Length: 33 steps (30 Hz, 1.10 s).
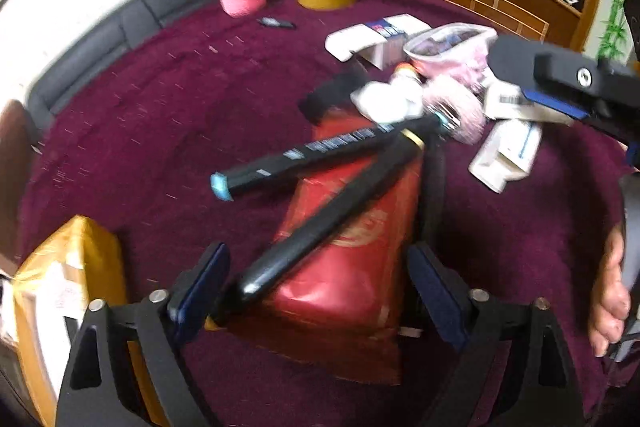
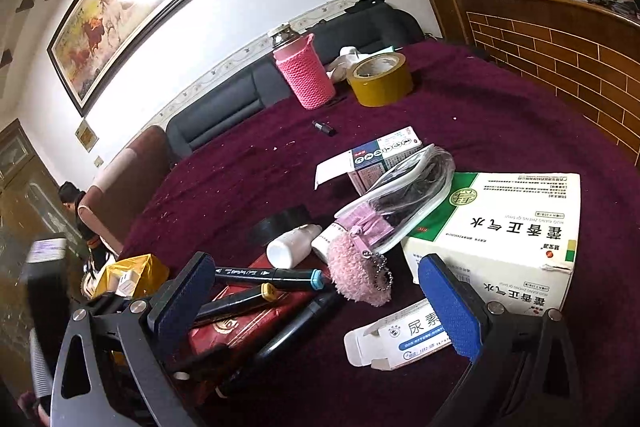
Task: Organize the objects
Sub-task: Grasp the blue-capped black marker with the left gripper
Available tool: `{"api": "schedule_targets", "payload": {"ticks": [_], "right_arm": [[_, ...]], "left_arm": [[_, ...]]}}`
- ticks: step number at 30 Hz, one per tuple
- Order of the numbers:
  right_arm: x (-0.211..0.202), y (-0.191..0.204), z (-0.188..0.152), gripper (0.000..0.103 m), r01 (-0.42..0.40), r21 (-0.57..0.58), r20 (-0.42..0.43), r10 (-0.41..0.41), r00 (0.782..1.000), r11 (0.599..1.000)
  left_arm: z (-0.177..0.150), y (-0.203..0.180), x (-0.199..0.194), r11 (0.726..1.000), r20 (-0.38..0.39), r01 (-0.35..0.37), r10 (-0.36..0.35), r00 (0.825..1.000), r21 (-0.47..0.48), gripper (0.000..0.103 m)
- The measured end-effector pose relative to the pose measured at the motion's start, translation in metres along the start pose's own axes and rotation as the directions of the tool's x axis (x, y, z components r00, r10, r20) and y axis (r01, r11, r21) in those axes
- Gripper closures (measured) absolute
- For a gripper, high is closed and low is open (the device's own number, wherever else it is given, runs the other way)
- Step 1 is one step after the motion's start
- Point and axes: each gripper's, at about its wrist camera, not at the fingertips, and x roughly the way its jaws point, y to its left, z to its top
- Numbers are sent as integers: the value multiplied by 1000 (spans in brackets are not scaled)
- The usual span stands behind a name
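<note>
Several black markers lie across a red packet (image 1: 352, 251) on the purple tablecloth (image 1: 160, 115): a blue-capped marker (image 1: 320, 151) and a yellow-banded marker (image 1: 320, 227). My left gripper (image 1: 316, 291) is open, its jaws on either side of the yellow-banded marker's near end and the red packet. My right gripper (image 2: 316, 303) is open above the markers (image 2: 268, 277), the red packet (image 2: 236, 323) and a small white box (image 2: 400, 339). It also shows in the left wrist view (image 1: 560, 87) at the right, over the boxes.
A pink fluffy keychain (image 2: 356, 267), white bottle (image 2: 292, 247), clear pouch (image 2: 404, 199), big green-and-white medicine box (image 2: 508, 223) and smaller box (image 2: 380, 155) crowd the middle. A pink-sleeved flask (image 2: 304, 71) and yellow tape roll (image 2: 380, 79) stand at the back. A yellow parcel (image 1: 68, 287) lies left.
</note>
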Motion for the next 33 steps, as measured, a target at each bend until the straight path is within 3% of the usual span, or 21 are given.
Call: {"api": "schedule_targets", "payload": {"ticks": [1, 4, 12, 19, 21, 23, 27, 30, 32, 33], "right_arm": [[-1, 1, 0, 0, 4, -3, 3, -4, 1000, 1000], [-4, 0, -2, 0, 11, -7, 11, -11, 1000, 1000], [2, -2, -3, 0, 23, -4, -19, -23, 1000, 1000], [6, -2, -4, 0, 21, -4, -37, -22, 999, 1000], [5, -3, -4, 0, 19, 4, -39, -18, 999, 1000], [6, -4, -4, 0, 16, 10, -41, -16, 999, 1000], [7, -4, -4, 0, 18, 8, -49, -18, 999, 1000], [6, -4, -4, 0, 19, 5, -43, -18, 999, 1000], [5, -4, -4, 0, 19, 5, -40, -19, 999, 1000], [5, -4, -3, 0, 21, 5, -39, -21, 999, 1000]], "left_arm": [[-2, 1, -2, 999, -2, 28, -28, 1000, -25, 42], [-7, 6, -12, 995, 12, 63, -62, 998, -79, 49], [-33, 7, -29, 984, 8, 97, -97, 995, -148, 49], [-43, -1, -53, 954, 10, 263, -264, 965, -143, 44], [-40, 0, -63, 957, 41, 257, -254, 966, -134, 37], [-33, 4, -72, 976, 84, 189, -181, 980, -110, 31], [-16, 9, -63, 993, 100, 102, -96, 990, -55, 30], [-6, 5, -42, 997, 65, 78, -80, 995, 25, 30], [-2, 1, -26, 994, 27, 78, -81, 996, 73, 33], [3, 1, -24, 991, 36, 109, -113, 993, 79, 47]]}}
